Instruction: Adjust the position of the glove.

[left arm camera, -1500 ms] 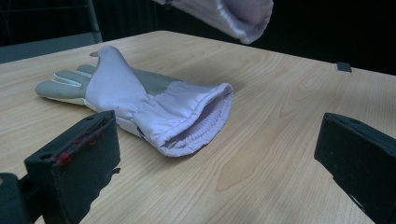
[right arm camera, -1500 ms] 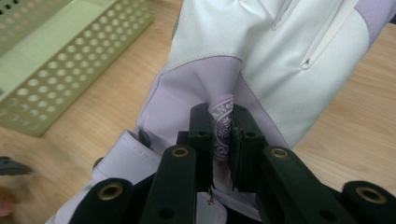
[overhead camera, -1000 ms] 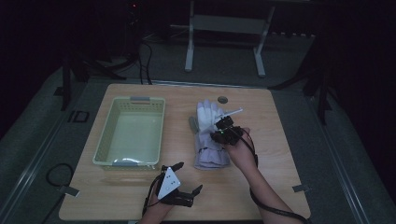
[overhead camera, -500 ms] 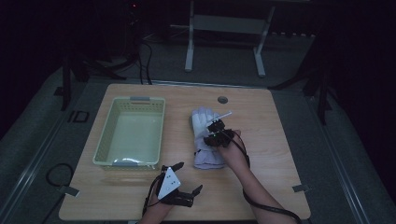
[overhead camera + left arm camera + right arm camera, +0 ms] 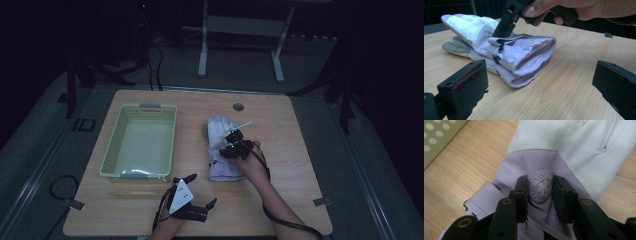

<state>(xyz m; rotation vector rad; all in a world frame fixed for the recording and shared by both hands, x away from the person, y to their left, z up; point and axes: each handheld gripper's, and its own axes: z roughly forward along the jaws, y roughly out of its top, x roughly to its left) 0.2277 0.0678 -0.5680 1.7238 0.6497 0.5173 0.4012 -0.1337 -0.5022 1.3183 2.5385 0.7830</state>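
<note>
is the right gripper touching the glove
Touching. In the right gripper view the right gripper has its two black jaws set down on the lilac glove, with a fold of fabric bearing a round badge bunched up between them.

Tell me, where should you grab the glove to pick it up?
Probably the lilac back of the top glove, from above. The pair lies flat, so the cloth can bunch into a fold. The right gripper already points down there, jaws either side of the round snowflake badge.
</note>
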